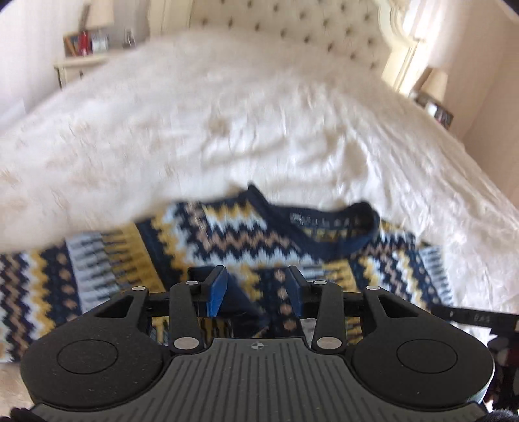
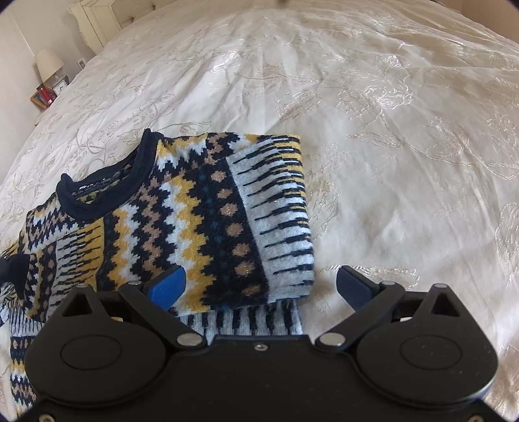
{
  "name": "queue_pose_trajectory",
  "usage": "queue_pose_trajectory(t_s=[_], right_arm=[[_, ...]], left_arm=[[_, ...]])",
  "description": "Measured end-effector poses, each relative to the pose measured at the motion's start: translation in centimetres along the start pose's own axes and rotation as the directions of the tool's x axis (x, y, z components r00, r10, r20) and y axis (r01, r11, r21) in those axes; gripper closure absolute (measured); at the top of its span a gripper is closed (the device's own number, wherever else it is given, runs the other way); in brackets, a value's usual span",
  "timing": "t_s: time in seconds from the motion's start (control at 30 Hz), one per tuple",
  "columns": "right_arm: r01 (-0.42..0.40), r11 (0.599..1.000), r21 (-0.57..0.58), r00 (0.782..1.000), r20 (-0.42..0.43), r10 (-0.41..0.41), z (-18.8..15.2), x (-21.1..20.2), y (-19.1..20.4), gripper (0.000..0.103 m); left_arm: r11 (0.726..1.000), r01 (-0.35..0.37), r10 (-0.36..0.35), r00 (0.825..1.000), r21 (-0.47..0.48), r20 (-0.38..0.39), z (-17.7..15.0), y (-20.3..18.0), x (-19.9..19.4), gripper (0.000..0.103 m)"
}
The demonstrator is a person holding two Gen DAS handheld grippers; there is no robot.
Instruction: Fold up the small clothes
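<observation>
A small knitted sweater (image 1: 227,233) in navy, yellow, white and tan zigzags lies on the bed with its navy neckline (image 1: 340,227) facing away. The left wrist view is blurred. My left gripper (image 1: 256,289) hangs low over the sweater's front. A navy fold of cloth (image 1: 241,302) leans on its left pad, and the right pad stands apart from it. In the right wrist view the sweater (image 2: 194,211) has a sleeve (image 2: 275,211) folded across its body. My right gripper (image 2: 261,285) stands wide open above that sleeve's lower end, gripping nothing.
A white embroidered bedspread (image 2: 389,146) covers the whole bed. A tufted headboard (image 1: 292,26) stands behind it. A nightstand (image 1: 81,61) with small items and a lamp (image 2: 48,65) flank the bed. A black strip (image 1: 470,316) juts in at the right edge.
</observation>
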State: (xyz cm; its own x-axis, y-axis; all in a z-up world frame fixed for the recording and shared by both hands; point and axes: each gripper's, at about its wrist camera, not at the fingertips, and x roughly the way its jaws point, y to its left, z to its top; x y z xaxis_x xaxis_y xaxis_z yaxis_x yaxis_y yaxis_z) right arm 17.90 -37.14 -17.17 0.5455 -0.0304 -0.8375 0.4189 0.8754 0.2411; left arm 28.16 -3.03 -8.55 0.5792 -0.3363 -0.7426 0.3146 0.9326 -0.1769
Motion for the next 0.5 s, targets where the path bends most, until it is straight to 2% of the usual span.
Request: queue_pose_trajectory(t_s=[0.1, 0.23, 0.33, 0.4, 0.5], right_arm=[[-0.001, 1.0, 0.0, 1.0, 0.001, 0.001, -0.1, -0.3, 0.1, 0.003], [-0.003, 1.0, -0.002, 1.0, -0.003, 0.003, -0.4, -0.8, 0.5, 0.003], [-0.01, 1.0, -0.006, 1.0, -0.012, 0.01, -0.5, -1.4, 0.8, 0.003], [-0.014, 1.0, -0.01, 1.0, -0.009, 0.014, -0.7, -2.1, 1.2, 0.003], [-0.019, 0.999, -0.026, 1.0, -0.003, 0.019, -1.2, -3.2, 1.9, 0.003]], left_arm=[[0.998, -0.058, 0.058, 0.998, -0.031, 0.019, 0.4, 0.6, -0.7, 0.06], [0.985, -0.161, 0.157, 0.986, -0.056, -0.063, -0.1, 2.6, 0.2, 0.06], [0.966, -0.254, 0.246, 0.96, -0.05, -0.134, -1.0, 4.3, 0.4, 0.06], [0.949, -0.309, 0.294, 0.937, -0.056, -0.19, -2.0, 5.7, 0.4, 0.06], [0.93, -0.35, 0.317, 0.919, -0.115, -0.235, -3.1, 8.0, -0.5, 0.06]])
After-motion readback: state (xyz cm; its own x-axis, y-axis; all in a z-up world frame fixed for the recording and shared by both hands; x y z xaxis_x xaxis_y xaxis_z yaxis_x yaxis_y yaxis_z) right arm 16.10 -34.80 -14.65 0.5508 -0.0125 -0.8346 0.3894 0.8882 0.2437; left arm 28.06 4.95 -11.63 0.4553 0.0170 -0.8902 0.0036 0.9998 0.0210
